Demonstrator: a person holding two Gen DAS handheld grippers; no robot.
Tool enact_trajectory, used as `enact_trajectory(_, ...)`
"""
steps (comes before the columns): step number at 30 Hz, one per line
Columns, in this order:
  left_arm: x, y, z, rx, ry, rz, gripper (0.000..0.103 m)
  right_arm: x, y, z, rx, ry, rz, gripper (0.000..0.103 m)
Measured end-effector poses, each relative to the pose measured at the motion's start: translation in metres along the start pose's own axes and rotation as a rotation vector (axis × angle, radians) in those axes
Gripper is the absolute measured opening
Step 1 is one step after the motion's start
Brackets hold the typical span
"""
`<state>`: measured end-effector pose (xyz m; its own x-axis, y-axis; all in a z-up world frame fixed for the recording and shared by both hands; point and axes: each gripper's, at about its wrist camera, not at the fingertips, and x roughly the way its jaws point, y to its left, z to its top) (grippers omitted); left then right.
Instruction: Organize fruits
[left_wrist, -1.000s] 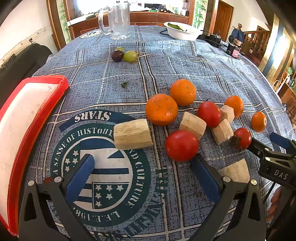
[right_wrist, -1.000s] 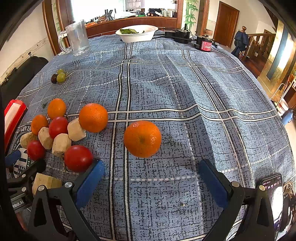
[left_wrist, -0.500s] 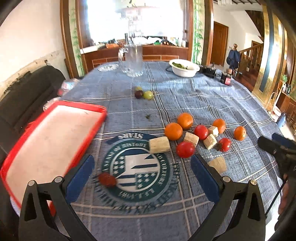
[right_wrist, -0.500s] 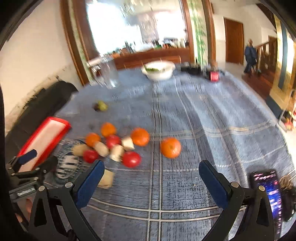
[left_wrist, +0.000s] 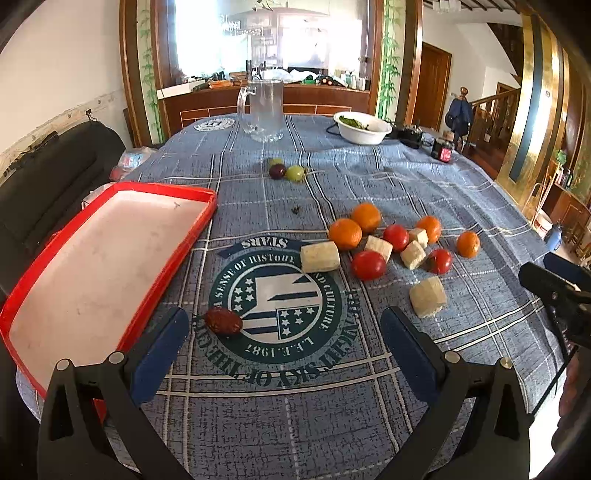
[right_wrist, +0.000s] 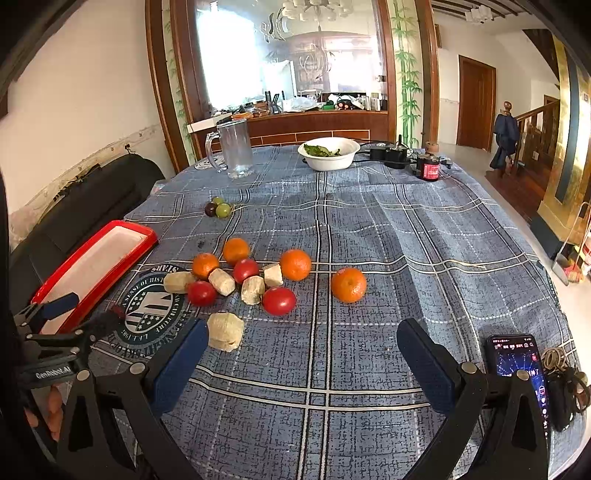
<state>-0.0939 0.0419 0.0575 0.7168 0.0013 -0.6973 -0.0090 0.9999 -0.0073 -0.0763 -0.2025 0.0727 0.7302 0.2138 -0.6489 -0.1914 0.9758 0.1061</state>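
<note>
Pulled back and up from the fruit pile within the last second: both views now wider, taking in the whole spread where close-ups of single pieces filled them a moment ago. Left gripper hanging above the printed emblem on the tabletop, fingers spread wide with nothing between them; right gripper likewise parted and empty, over bare cloth near a phone. Newly in sight since that retreat: a dark red date lying on the emblem just beside the left finger, and the full red tray at the left edge, bare inside. Still loose on the cloth: 4 oranges, the nearest to the tray touching a pale cut chunk, 3 tomatoes, the closest near the middle, further pale chunks among them, and a few grapes well apart toward the glass mug. Sorting apparently not begun, nothing in the tray; likely a reset pose before choosing a first piece, perhaps the date, given how close it lies
</note>
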Motion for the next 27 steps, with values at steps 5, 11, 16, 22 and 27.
enact_trajectory(5,0.004,-0.006,-0.002,0.02,0.016,0.006,0.103,0.002,-0.001,0.0,0.011,-0.001,0.007,0.103)
enact_trajectory(11,0.007,-0.011,-0.002,0.032,0.024,0.005,0.103,0.002,-0.002,0.002,-0.002,-0.002,0.003,0.103)
enact_trajectory(16,0.008,-0.02,0.0,0.049,0.029,-0.01,0.103,-0.003,-0.011,0.003,0.006,-0.012,0.002,0.103)
enact_trajectory(22,0.009,-0.035,-0.001,0.077,0.036,-0.037,0.103,-0.007,-0.023,0.003,0.013,-0.018,-0.013,0.103)
enact_trajectory(27,0.01,-0.048,-0.002,0.102,0.045,-0.059,0.103,-0.007,-0.031,0.003,0.01,-0.015,-0.021,0.102)
